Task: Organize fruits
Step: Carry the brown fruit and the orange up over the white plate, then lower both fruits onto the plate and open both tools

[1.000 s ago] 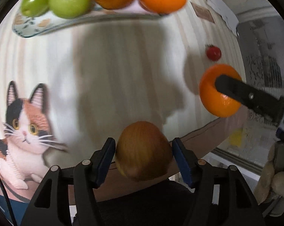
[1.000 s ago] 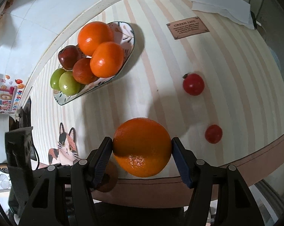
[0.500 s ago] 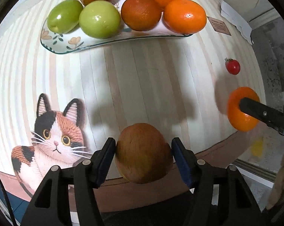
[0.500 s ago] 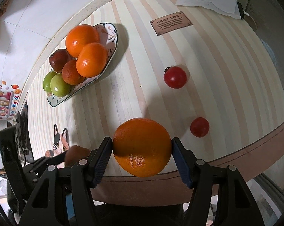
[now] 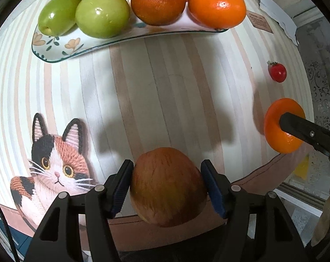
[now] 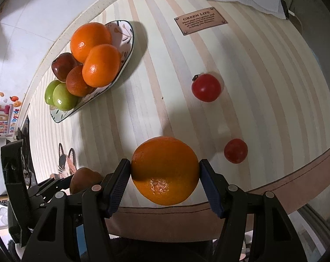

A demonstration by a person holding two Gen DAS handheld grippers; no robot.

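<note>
The left gripper (image 5: 167,187) is clamped on a reddish-brown apple (image 5: 167,186), both pads pressed to its sides, above the mat's near edge. The right gripper (image 6: 165,172) likewise grips an orange (image 6: 164,170) tightly between its pads, also over the near edge; in the left view it sits at 3 o'clock.

The plate (image 6: 126,50) lies at 10 o'clock in the right view, holding two oranges, a darker orange, two green apples and a dark red apple. Two tomatoes rest on the striped mat (image 6: 252,76) apart from the plate: one (image 6: 206,87) at 1 o'clock, the other (image 6: 235,151) at 3 o'clock, near the held orange. A cat picture (image 5: 53,166) is at 9 o'clock in the left view.
</note>
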